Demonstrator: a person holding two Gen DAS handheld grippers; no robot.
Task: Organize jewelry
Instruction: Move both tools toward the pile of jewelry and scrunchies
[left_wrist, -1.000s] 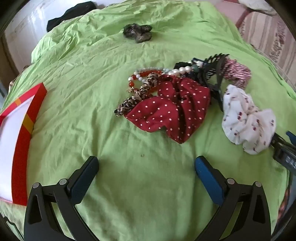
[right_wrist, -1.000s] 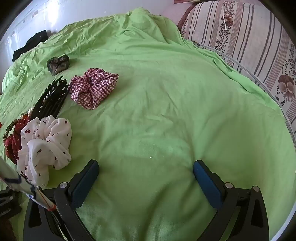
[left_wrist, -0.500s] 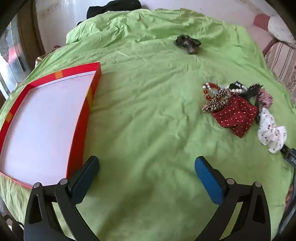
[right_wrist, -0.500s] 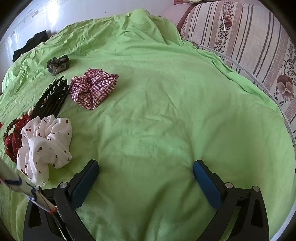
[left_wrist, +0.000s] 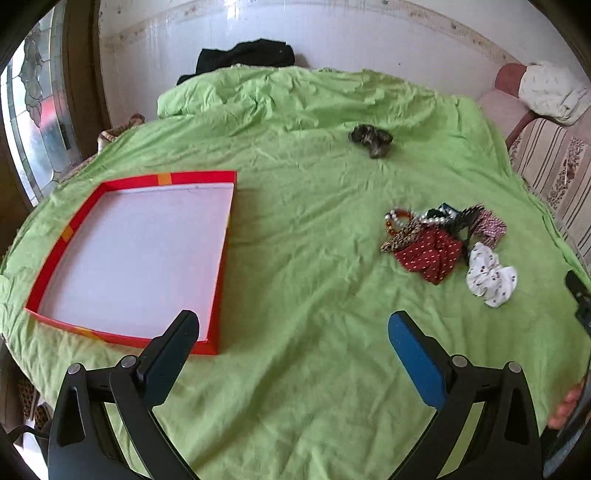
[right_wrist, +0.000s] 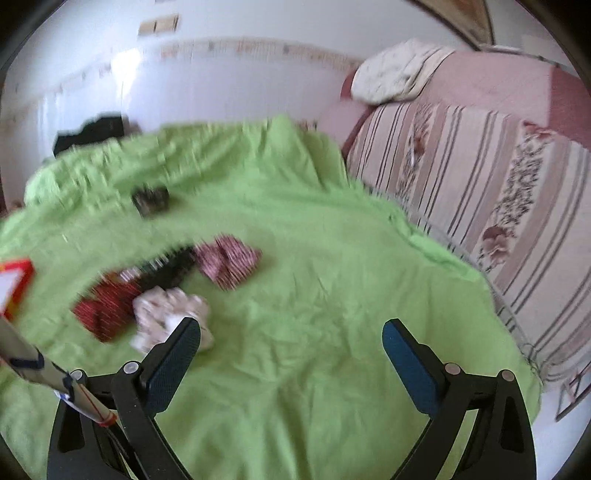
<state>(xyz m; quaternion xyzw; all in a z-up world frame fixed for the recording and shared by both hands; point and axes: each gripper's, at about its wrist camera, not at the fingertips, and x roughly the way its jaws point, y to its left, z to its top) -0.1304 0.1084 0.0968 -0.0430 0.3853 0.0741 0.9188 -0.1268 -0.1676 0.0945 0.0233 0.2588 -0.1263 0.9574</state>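
While nothing is held, both sets of jaws spread wide: left gripper (left_wrist: 291, 354) and right gripper (right_wrist: 291, 354) hovering over the green bed cover (left_wrist: 295, 221). Red tray (left_wrist: 221, 258) empty at left, ready as a destination. Jewelry pile (left_wrist: 443, 240) well apart at right: bead bracelets tangled among scrunchies, possibly under a black claw clip, blurred. Dark scrunchie (left_wrist: 371, 138) lying alone, farther back.

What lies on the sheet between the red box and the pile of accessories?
Nothing: in the left wrist view, only bare, wrinkled green sheet lies between the red box and the pile of accessories.
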